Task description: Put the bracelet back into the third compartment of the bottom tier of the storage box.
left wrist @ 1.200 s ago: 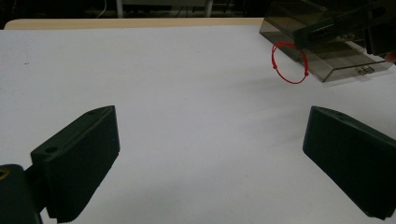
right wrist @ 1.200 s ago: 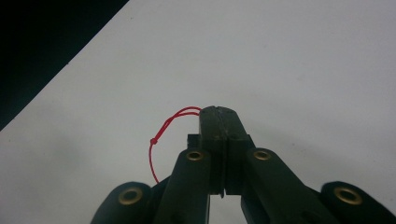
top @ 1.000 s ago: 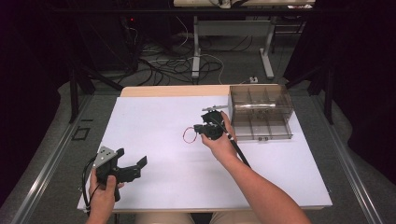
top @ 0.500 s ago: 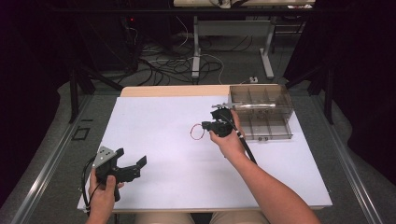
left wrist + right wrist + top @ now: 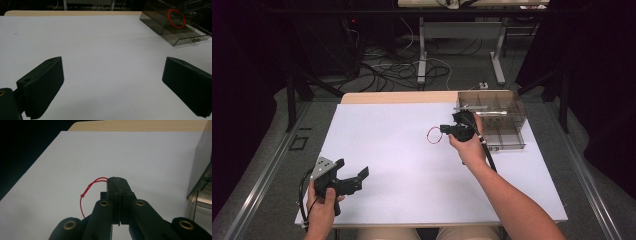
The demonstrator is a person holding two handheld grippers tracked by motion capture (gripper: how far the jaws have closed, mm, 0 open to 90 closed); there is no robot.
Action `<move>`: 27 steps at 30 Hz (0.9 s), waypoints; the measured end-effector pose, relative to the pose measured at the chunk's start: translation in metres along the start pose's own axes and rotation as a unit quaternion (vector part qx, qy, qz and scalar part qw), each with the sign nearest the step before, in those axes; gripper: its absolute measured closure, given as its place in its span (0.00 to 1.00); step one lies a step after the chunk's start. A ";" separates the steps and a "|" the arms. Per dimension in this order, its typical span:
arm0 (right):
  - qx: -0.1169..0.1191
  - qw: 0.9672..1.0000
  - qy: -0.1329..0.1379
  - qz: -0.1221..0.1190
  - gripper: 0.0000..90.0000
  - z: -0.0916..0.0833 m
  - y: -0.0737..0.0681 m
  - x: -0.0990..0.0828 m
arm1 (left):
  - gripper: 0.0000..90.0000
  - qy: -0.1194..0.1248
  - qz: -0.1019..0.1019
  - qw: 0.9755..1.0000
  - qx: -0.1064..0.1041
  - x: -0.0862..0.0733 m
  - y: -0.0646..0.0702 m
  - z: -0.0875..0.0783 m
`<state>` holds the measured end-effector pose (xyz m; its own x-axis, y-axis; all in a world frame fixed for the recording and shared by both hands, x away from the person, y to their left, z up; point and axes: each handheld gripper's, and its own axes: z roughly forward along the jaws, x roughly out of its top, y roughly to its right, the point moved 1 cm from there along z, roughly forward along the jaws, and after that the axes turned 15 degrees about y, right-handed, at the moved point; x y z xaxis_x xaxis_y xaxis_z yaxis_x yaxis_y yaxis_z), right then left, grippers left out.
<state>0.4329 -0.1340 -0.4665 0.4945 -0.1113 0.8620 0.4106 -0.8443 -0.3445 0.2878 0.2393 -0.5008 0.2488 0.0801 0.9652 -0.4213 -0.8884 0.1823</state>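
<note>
A thin red string loop (image 5: pixel 433 135) hangs from my right gripper (image 5: pixel 443 129), which is shut on it above the white table, just left of a smoky clear compartment box (image 5: pixel 507 131). In the right gripper view the jaws are pressed together at the right gripper's tip (image 5: pixel 117 179), and the red loop (image 5: pixel 86 192), with a small knot, curls out to their left. The left gripper view catches the red loop (image 5: pixel 176 18) far off in front of the box (image 5: pixel 175 35). My left gripper (image 5: pixel 351 174) rests low at the table's front left, open and holding nothing.
The white sheet (image 5: pixel 402 165) covers most of the table, with a strip of bare wood (image 5: pixel 397 97) at the far edge. The box sits at the far right corner. Cables and desk legs (image 5: pixel 422 55) lie on the floor beyond.
My right gripper has carried the red loop rightward and a little away from me, closer to the box. The left gripper has stayed put.
</note>
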 end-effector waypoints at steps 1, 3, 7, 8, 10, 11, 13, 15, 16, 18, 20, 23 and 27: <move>-0.002 1.000 0.003 0.001 1.00 0.000 0.002 0.001 | 0.04 0.000 0.000 1.000 0.001 0.000 0.000 0.000; -0.003 1.000 0.003 0.008 1.00 -0.002 0.005 0.002 | 0.04 0.000 -0.002 1.000 0.001 0.000 0.000 0.000; -0.008 1.000 0.010 0.012 1.00 -0.006 0.010 0.005 | 0.04 0.001 -0.003 1.000 0.002 0.000 -0.001 0.000; -0.009 1.000 0.012 0.013 1.00 -0.007 0.012 0.006 | 0.04 0.001 -0.002 1.000 0.002 0.000 -0.001 0.001; -0.011 1.000 0.016 0.015 1.00 -0.009 0.015 0.007 | 0.04 0.002 -0.003 1.000 0.001 0.000 -0.001 0.001; -0.012 1.000 0.016 0.019 1.00 -0.010 0.017 0.008 | 0.04 0.001 -0.003 1.000 0.001 0.000 -0.001 0.001; -0.015 0.999 0.018 0.024 1.00 -0.013 0.020 0.010 | 0.04 0.001 -0.003 1.000 0.001 0.000 -0.001 0.002; -0.019 0.999 0.020 0.025 1.00 -0.015 0.024 0.011 | 0.04 0.000 -0.003 1.000 0.002 0.000 -0.002 0.002; -0.021 0.999 0.023 0.025 1.00 -0.016 0.026 0.012 | 0.05 0.000 -0.006 1.000 0.002 0.000 -0.002 0.002; -0.023 0.999 0.028 0.028 1.00 -0.018 0.030 0.013 | 0.06 0.001 -0.007 1.000 0.003 0.000 -0.002 0.002; -0.028 0.999 0.032 0.031 1.00 -0.021 0.034 0.015 | 0.06 0.003 -0.009 1.000 0.003 0.000 -0.002 0.003; -0.033 0.998 0.035 0.035 1.00 -0.025 0.038 0.017 | 0.06 0.003 -0.008 1.000 0.005 0.000 -0.002 0.004; -0.039 0.998 0.042 0.034 1.00 -0.032 0.046 0.019 | 0.06 0.002 -0.007 1.000 0.004 0.000 -0.002 0.005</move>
<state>0.4367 -0.1913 -0.4546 0.4518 -0.2110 0.8668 0.3154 -0.8711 -0.3764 0.2923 0.2386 -0.5020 0.2512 0.0941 0.9634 -0.4108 -0.8908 0.1941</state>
